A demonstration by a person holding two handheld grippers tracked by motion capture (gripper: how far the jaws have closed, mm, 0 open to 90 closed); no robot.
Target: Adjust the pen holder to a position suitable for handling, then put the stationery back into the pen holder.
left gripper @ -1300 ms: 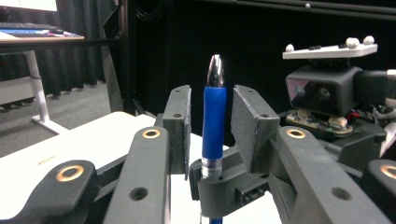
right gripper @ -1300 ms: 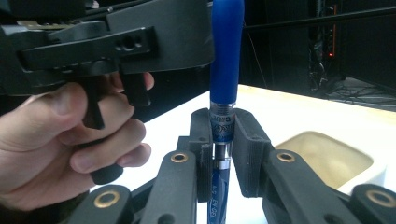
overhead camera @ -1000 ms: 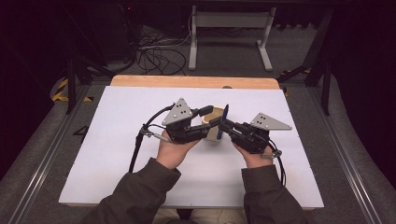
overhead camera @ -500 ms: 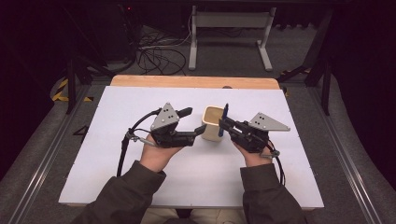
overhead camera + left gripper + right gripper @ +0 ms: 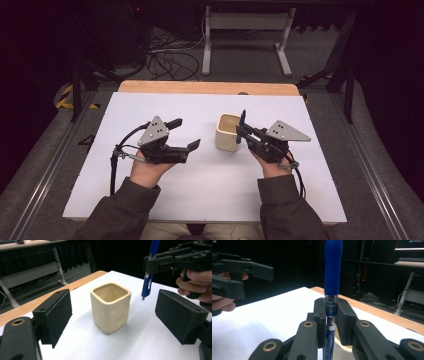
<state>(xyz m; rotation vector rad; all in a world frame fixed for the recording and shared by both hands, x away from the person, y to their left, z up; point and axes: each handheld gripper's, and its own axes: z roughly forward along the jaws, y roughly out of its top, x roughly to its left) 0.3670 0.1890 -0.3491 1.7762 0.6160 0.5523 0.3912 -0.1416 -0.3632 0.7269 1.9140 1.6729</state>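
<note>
The right gripper [image 5: 242,133] clenches a blue pen [image 5: 242,126] upright just right of the cream cup [image 5: 228,132], mid-worktop; the left gripper [image 5: 186,134], jaws just opened and empty, sits left.

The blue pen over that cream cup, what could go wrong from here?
1. The right claw pinches the blue pen at one narrow spot on its barrel, so it might swivel or slip.
2. In the left gripper view the pen tip hangs beside the cream cup, not over its mouth; lowered now, it may hit the rim or the white table.
3. The left claw has just opened and is off the cup, so a knock could tip it.
</note>
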